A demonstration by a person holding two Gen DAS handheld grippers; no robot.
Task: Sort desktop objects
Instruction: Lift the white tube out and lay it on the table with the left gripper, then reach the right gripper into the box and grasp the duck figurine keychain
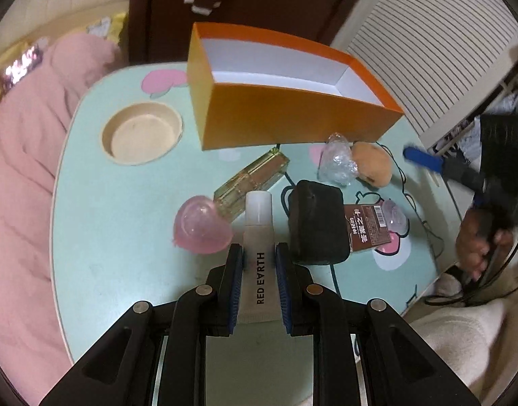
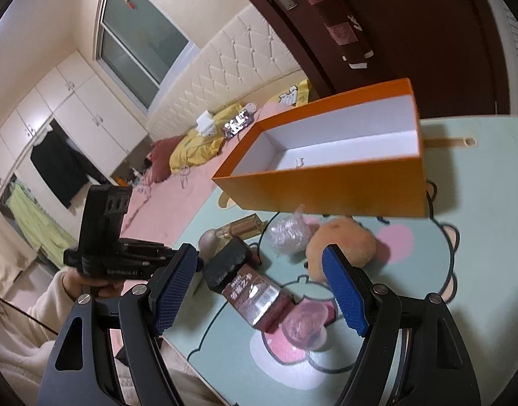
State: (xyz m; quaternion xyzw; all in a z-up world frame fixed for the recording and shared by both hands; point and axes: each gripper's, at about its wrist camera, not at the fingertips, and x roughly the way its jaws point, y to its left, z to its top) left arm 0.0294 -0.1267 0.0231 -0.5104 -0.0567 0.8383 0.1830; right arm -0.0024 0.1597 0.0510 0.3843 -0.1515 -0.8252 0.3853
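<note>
Holding the white tube (image 1: 258, 233) clenched in my left gripper (image 1: 259, 253), right gripper (image 2: 259, 287) released, I judge next: the orange box (image 1: 293, 121), upper centre.

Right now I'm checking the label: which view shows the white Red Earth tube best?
The left wrist view. There the white Red Earth tube sits centred between the left claw pads, its printed name and cap plainly legible. In the right wrist view the tube cannot be made out; only that claw's body shows at the left.
</note>
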